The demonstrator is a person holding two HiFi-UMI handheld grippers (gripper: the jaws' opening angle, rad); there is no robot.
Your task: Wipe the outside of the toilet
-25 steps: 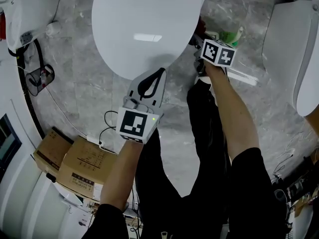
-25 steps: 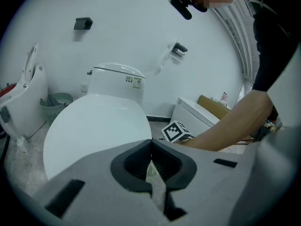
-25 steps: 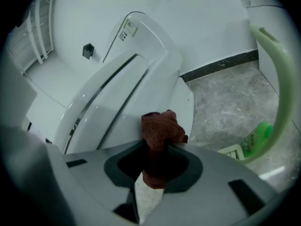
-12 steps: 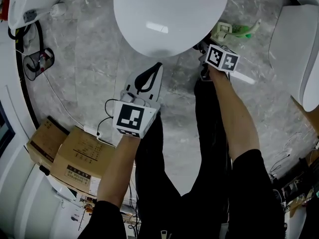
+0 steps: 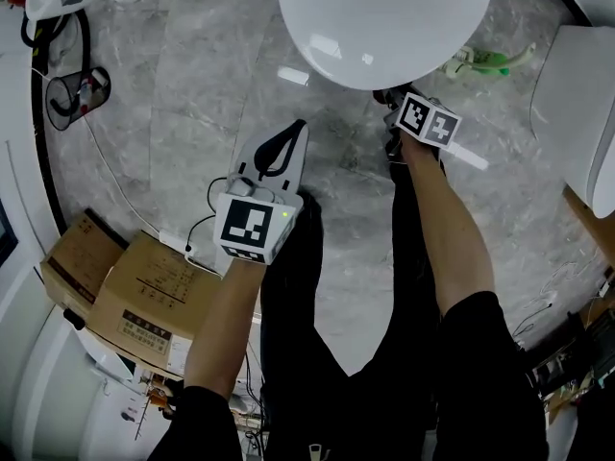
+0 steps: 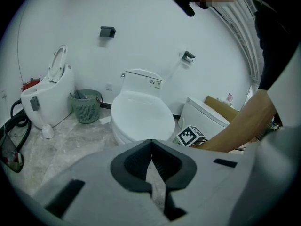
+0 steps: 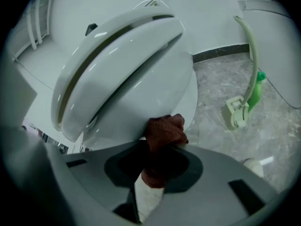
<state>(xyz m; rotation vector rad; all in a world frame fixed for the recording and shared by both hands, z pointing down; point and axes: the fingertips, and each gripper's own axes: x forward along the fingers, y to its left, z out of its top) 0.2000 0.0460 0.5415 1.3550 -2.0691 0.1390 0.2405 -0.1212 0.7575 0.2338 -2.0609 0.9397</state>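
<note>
The white toilet [image 5: 384,17] stands on the grey stone floor [image 5: 192,84], right in front of the person. Its lid is down. The right claw [image 7: 162,142] is closed tight on a dark red cloth [image 7: 164,128]. The cloth is bunched up and pressed against the outside of the bowl, just under the rim. So the wiping looks like it is under way on that side.

The left claw [image 6: 151,144] hangs in front of the toilet, apart from it. Its jaws are closed at the tips and there is nothing between them.

A few things could go wrong from here. Only a small lump of cloth sticks out past the right claw. If the person pushes too hard or tips the claw, the hard jaw could rub on the bowl and not the cloth. The cloth could also slide out of the claw if it drags on the toilet, and then it would drop on the floor.

The bowl is round and curves away underneath. It would be easy to miss spots low down and at the back.

A green long-handled tool [image 7: 244,102] lies on the floor near the right claw. A wide swing could knock it. A thin black cable [image 5: 207,229] lies on the floor by the person's legs, and a foot could catch it.
</note>
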